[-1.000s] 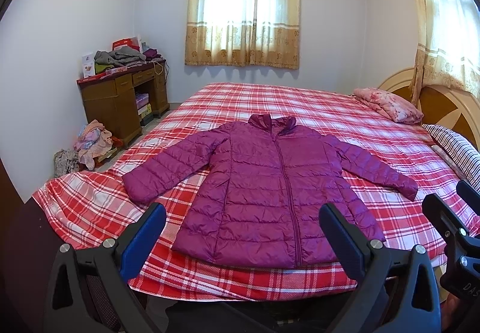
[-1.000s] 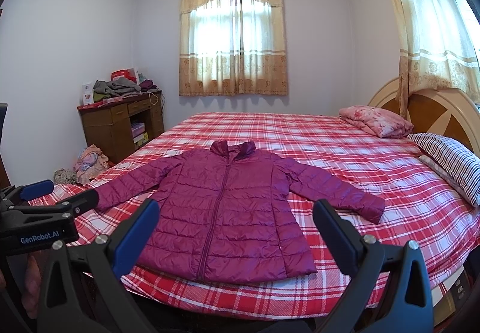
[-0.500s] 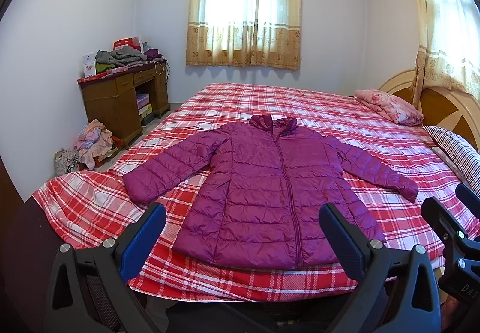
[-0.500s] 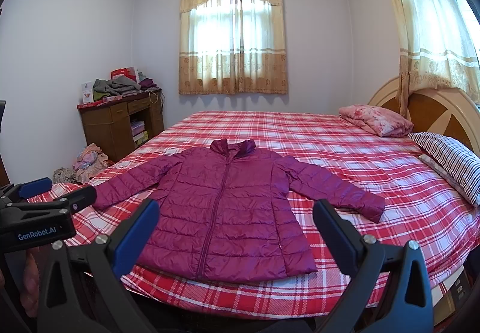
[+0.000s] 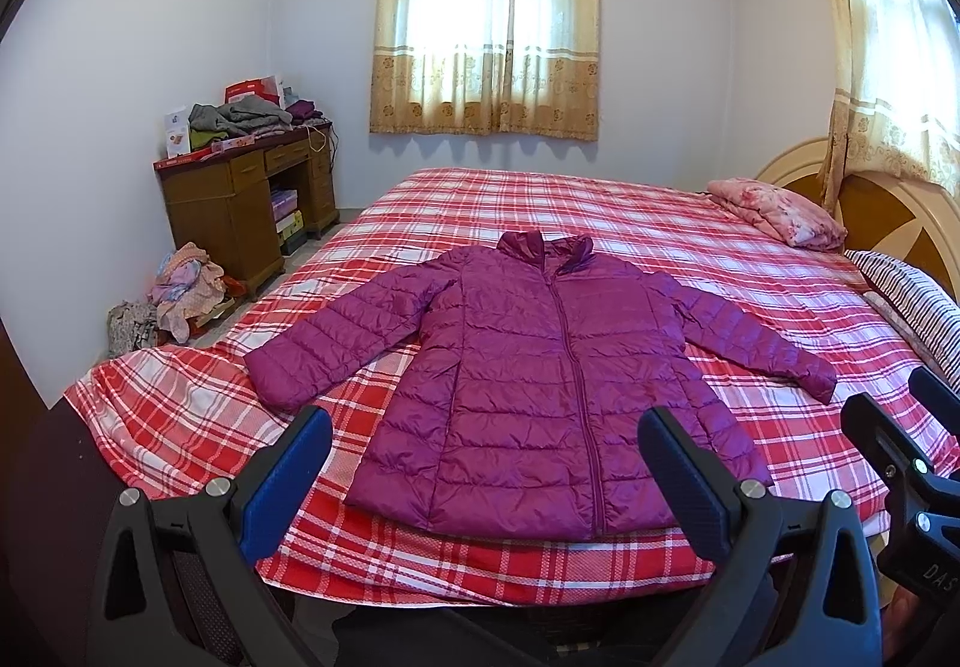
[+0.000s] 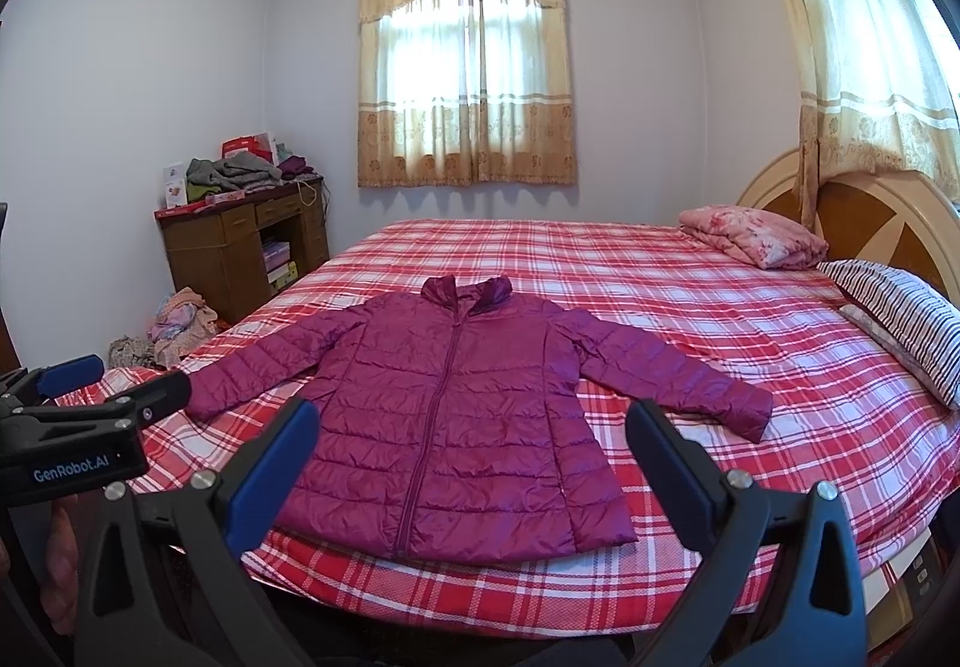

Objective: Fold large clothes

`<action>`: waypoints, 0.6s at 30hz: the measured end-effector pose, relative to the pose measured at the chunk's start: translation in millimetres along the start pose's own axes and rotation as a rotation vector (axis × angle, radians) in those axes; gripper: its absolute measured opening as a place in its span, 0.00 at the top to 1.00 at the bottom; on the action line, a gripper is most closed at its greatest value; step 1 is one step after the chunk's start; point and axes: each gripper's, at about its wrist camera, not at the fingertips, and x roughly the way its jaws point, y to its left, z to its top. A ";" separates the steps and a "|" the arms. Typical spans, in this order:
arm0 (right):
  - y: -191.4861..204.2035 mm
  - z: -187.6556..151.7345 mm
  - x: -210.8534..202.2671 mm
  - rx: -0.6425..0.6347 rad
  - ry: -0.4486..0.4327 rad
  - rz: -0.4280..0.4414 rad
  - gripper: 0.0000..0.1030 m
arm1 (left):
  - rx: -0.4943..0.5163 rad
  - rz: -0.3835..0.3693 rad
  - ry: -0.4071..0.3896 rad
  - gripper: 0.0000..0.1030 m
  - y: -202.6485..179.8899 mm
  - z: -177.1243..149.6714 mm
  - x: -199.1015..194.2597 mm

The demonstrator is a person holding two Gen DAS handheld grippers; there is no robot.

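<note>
Your left gripper [image 5: 485, 445] and right gripper [image 6: 469, 439] both stand wide open, gripping nothing, short of the bed's near edge. The purple jacket [image 5: 540, 391] lies flat and zipped on the plaid bedspread [image 5: 600, 211] at 12 o'clock from both, sleeves spread toward 9 and 3 o'clock. The bed's lower frame is hidden behind the gripper bodies. At 10 o'clock, the desk [image 5: 240, 205] cubby holds boxes too small to identify.
</note>
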 end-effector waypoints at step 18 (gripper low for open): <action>-2.3 -1.9 9.4 0.012 0.026 0.000 0.00 | 0.007 0.005 0.019 0.01 3.9 -1.0 8.6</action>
